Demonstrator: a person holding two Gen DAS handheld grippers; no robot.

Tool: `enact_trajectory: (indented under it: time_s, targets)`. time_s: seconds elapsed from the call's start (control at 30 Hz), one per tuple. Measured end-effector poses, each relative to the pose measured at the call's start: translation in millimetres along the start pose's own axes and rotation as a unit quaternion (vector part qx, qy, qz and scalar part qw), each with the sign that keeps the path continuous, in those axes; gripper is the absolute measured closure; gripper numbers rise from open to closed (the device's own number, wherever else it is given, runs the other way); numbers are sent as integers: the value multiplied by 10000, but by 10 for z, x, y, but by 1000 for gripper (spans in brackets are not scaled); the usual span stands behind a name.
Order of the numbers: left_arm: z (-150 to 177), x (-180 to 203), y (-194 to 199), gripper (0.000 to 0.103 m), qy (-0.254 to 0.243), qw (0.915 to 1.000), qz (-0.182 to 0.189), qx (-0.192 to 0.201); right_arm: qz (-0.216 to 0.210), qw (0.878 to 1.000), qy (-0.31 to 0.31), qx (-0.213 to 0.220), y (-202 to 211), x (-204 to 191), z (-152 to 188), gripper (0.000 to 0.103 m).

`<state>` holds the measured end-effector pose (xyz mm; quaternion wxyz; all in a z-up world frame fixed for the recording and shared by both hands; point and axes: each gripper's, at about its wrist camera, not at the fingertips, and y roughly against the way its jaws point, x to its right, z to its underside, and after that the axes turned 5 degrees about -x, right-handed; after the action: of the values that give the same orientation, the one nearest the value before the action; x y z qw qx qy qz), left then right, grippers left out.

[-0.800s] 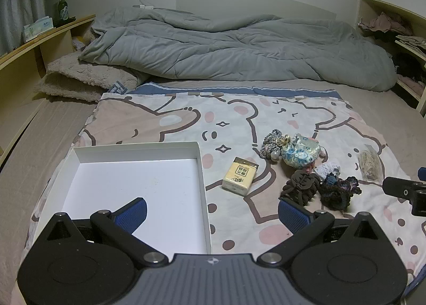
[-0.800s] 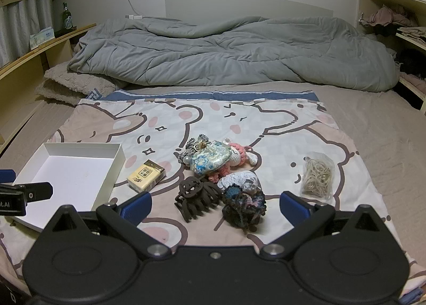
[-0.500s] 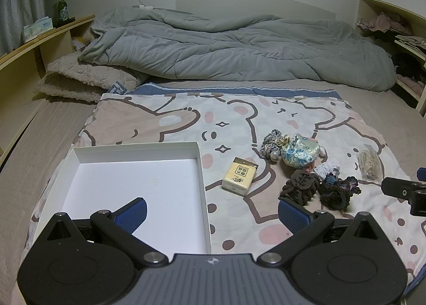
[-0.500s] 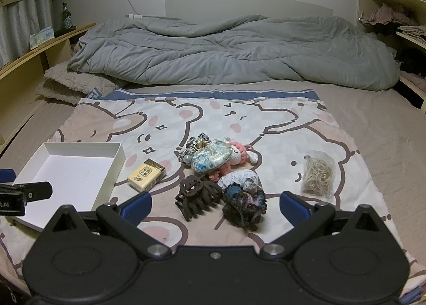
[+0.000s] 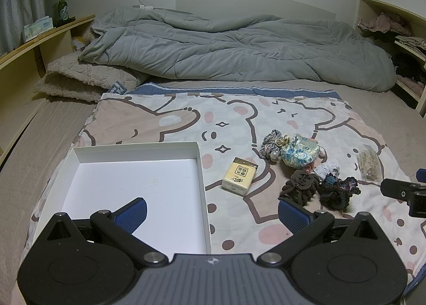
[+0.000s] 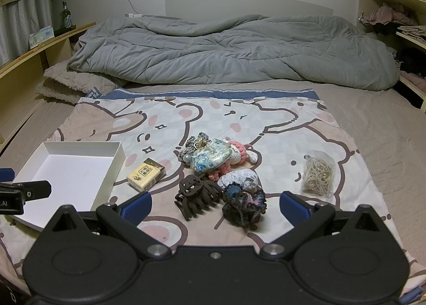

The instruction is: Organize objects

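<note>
Right wrist: hair claw (image 6: 198,196) between open tool (image 6: 215,202) fingers, untouched.

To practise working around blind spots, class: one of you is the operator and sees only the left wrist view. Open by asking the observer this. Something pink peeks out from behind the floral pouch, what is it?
Observer: A pink and white crochet doll. It lies right against the far side of the floral pouch.
Operator: I see only one edge of the right gripper. Is it open?
Observer: Yes. The right gripper is wide open with nothing between its pads. The brown claw clip and the dark crochet scrunchie lie just ahead of it.
</note>
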<state>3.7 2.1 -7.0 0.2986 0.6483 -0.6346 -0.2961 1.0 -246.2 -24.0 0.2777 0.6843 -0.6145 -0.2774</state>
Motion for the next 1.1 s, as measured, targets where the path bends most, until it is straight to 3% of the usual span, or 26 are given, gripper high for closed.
enact_trajectory:
  time_s: [1.1]
  targets:
    - [11, 24, -5, 0, -2, 10000, -1, -7, -3, 10000, -20, -32, -20, 2, 23, 0]
